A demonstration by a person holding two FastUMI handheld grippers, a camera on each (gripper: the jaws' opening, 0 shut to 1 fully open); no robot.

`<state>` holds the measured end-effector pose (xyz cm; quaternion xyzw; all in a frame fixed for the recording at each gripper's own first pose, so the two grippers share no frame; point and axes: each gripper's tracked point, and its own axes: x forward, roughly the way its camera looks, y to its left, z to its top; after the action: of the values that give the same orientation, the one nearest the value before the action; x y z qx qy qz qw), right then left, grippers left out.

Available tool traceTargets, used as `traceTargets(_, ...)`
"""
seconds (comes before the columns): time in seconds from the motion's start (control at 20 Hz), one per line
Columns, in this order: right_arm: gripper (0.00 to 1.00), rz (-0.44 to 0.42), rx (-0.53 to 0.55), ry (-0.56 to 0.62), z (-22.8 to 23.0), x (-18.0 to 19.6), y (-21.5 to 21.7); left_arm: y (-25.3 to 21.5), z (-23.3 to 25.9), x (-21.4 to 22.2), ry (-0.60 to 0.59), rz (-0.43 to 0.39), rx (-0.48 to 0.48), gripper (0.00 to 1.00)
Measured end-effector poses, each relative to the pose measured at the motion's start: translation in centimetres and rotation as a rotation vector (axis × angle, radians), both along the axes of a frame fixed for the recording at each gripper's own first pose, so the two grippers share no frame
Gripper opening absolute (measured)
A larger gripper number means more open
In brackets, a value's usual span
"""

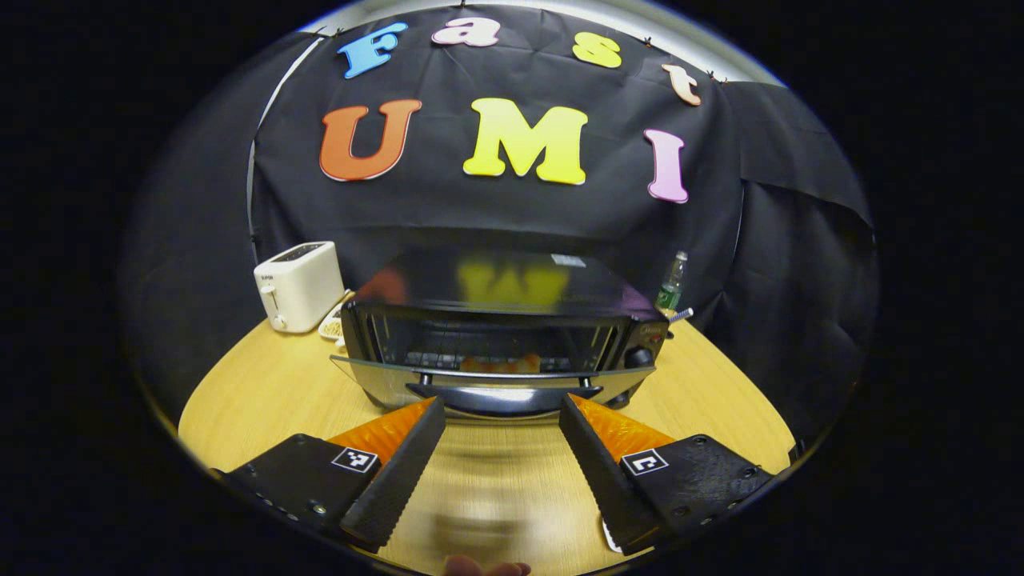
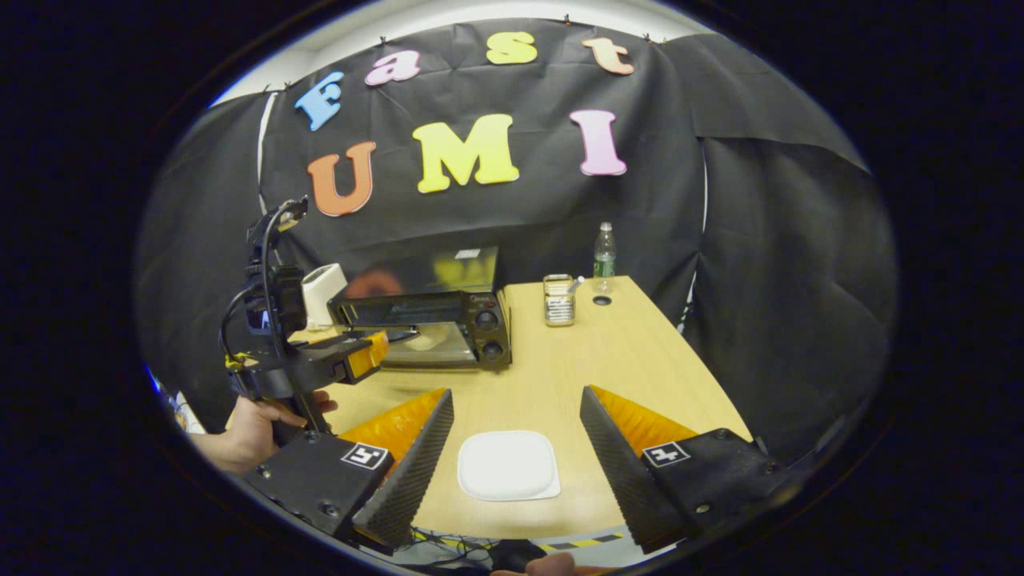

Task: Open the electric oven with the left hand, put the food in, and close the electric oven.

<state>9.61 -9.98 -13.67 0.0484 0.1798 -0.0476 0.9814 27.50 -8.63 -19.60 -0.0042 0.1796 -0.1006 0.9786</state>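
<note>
Oven (image 1: pixel 500 336) on bench (image 1: pixel 264 384), door (image 1: pixel 480 382) partly down, food (image 1: pixel 502 364) already on rack inside. Left tool (image 1: pixel 502 412) wide, just before door handle; right tool (image 2: pixel 516 404) wide over empty white plate (image 2: pixel 508 466). Left: shut door.

No wording can be read. The oven (image 1: pixel 500 336) carries a pale label on its top, the toaster (image 1: pixel 298 286) a small mark, and the bottle (image 2: pixel 604 254) a label, all too blurred to read.
</note>
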Motion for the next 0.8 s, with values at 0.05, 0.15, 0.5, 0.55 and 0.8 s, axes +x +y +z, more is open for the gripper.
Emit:
traceTargets(0.05, 0.98, 0.008, -0.003, -0.017, 0.7, 0.2, 0.4, -0.1, 1.5, 0.1, -0.025, -0.008, -0.009, 0.95)
traceTargets(0.15, 0.97, 0.029, -0.004, -0.048, 2.1, 0.3, 1.6, 0.3, 4.9, -0.4, -0.081, -0.014, -0.027, 0.95)
traceTargets(0.5, 0.97, 0.079, -0.034, -0.195, 8.0, -0.2, 5.2, 3.1, 16.3, -6.0, -0.235, -0.027, -0.047, 0.95)
traceTargets(0.55, 0.97, 0.078, -0.038, -0.212, 8.8, -0.6, 5.7, 4.0, 17.1, -7.6, -0.254, -0.024, -0.043, 0.95)
traceTargets(0.8, 0.97, 0.071, -0.050, -0.290, 12.7, -3.0, 7.7, 7.1, 21.9, -15.3, -0.302, -0.014, -0.054, 0.94)
